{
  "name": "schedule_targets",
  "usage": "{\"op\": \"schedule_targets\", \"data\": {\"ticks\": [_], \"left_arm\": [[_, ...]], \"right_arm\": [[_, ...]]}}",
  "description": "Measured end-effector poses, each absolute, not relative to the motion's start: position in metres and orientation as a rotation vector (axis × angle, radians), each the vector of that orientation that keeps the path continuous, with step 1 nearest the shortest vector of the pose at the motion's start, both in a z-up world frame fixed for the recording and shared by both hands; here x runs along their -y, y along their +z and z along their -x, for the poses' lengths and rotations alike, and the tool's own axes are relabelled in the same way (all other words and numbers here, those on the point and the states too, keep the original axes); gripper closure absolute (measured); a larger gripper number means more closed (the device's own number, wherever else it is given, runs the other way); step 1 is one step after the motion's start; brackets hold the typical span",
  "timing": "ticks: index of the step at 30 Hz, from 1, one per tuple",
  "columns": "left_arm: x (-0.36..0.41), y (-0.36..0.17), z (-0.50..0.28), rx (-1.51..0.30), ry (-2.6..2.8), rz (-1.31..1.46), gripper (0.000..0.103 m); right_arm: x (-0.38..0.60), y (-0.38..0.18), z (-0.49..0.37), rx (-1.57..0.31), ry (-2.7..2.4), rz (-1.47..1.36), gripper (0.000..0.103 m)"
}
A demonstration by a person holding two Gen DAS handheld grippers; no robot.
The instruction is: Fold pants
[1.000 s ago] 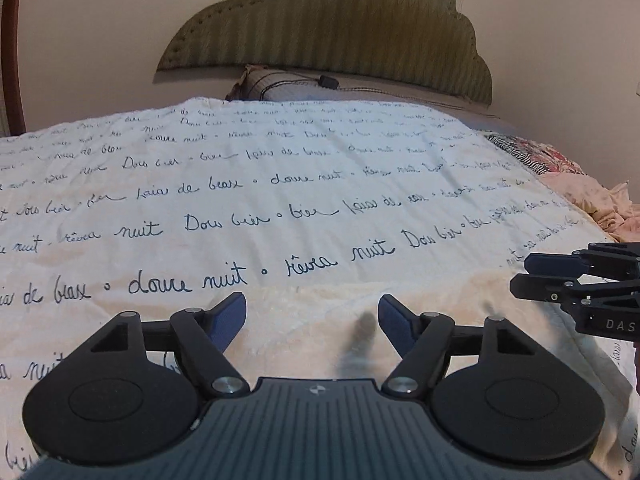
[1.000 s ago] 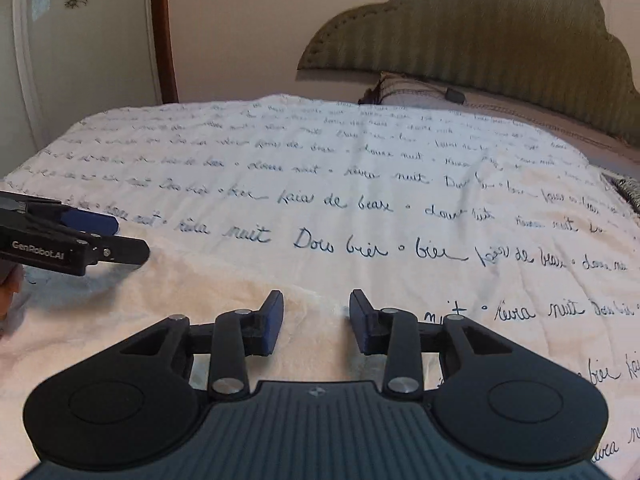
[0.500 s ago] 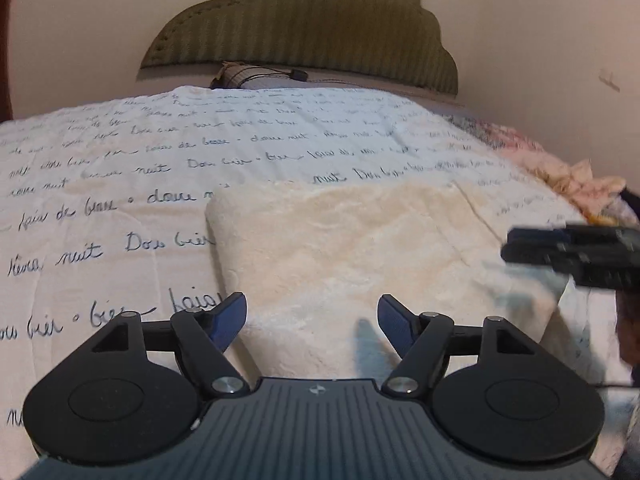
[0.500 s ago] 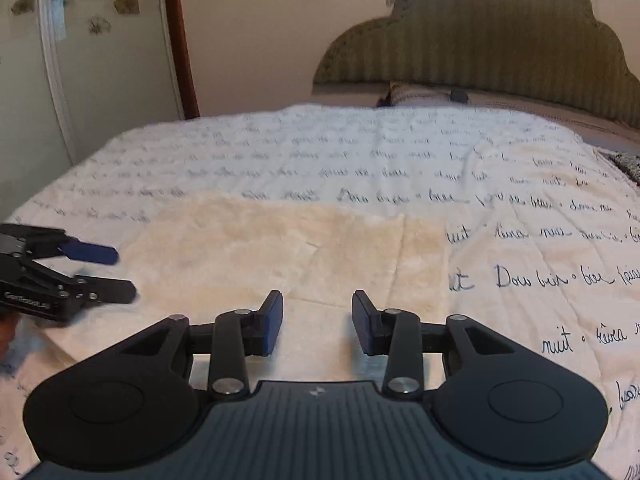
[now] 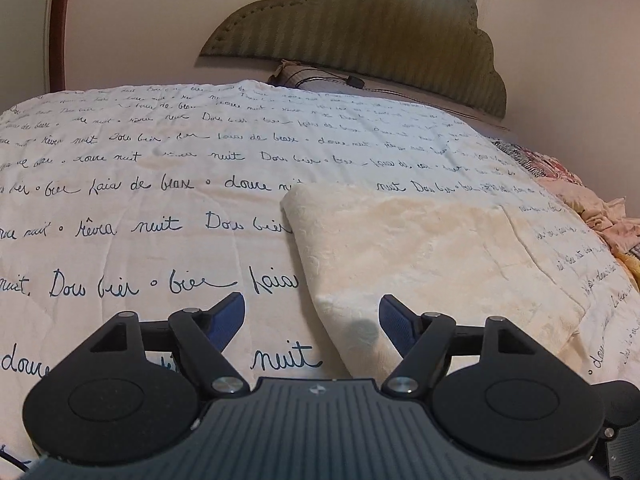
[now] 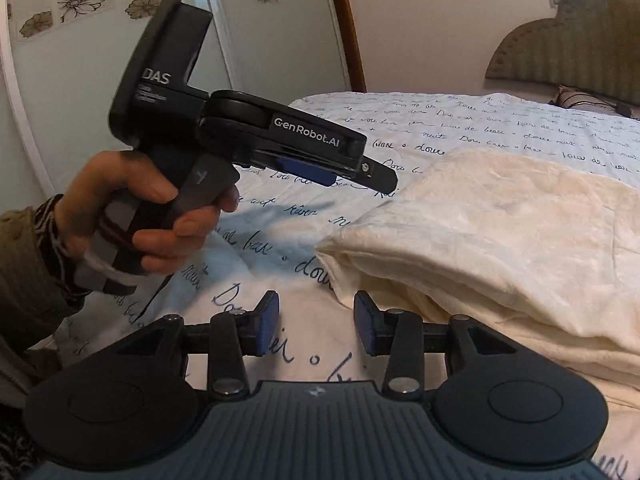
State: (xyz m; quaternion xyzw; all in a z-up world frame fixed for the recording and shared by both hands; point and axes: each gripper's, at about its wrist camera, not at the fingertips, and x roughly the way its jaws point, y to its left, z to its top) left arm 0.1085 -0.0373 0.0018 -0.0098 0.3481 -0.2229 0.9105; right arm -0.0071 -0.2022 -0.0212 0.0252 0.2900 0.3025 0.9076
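Note:
The cream pants [image 5: 432,256] lie folded into a flat rectangle on the bed; in the right wrist view their stacked layers [image 6: 500,236] show at the near corner. My left gripper [image 5: 312,320] is open and empty, hovering above the pants' near left corner. It also shows in the right wrist view [image 6: 340,172], held in a hand, above the cover left of the pants. My right gripper [image 6: 316,322] is open and empty, just short of the pants' near corner.
The bed is covered by a white cover with blue script [image 5: 140,200]. A green padded headboard [image 5: 360,28] and a pillow [image 5: 312,78] are at the far end. Crumpled pink bedding [image 5: 592,208] lies at the right edge. A wardrobe with flower decals [image 6: 100,4] stands left.
Both grippers have pulled back and away from the pants. The right wrist view has swung left, so the left gripper and hand now fill its left side. Both stay open.

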Motion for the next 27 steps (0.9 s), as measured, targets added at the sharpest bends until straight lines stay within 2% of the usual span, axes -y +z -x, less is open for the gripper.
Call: {"op": "schedule_targets", "data": {"ticks": [6, 7, 10, 11, 13, 19, 22, 25, 27], "left_arm": [[0.042, 0.005, -0.108, -0.695, -0.449, -0.003, 0.026], [0.043, 0.004, -0.108, -0.698, -0.451, 0.001, 0.026], [0.045, 0.005, -0.110, -0.708, -0.459, -0.012, 0.026], [0.047, 0.005, -0.110, -0.712, -0.471, -0.020, 0.026], [0.053, 0.006, -0.108, -0.696, -0.497, -0.042, 0.026], [0.064, 0.003, -0.096, -0.622, -0.464, -0.172, 0.026], [0.062, 0.003, -0.097, -0.626, -0.480, -0.157, 0.026], [0.073, -0.005, -0.093, -0.657, -0.524, -0.200, 0.025], [0.080, -0.013, -0.084, -0.633, -0.509, -0.269, 0.025]], "right_arm": [[0.179, -0.023, 0.001, -0.542, 0.527, 0.053, 0.062], [0.173, -0.025, 0.000, -0.549, 0.538, 0.064, 0.059], [0.146, -0.035, 0.006, -0.545, 0.586, 0.171, 0.028], [0.136, -0.039, 0.010, -0.540, 0.588, 0.233, 0.024], [0.129, -0.043, 0.015, -0.526, 0.574, 0.301, 0.023], [0.164, -0.015, 0.032, -0.572, 0.727, 0.206, 0.025], [0.207, 0.013, 0.057, -0.492, 0.767, 0.179, 0.025], [0.254, 0.033, 0.052, -0.417, 0.556, 0.063, 0.022], [0.279, 0.030, 0.033, -0.434, 0.328, 0.007, 0.020]]}}
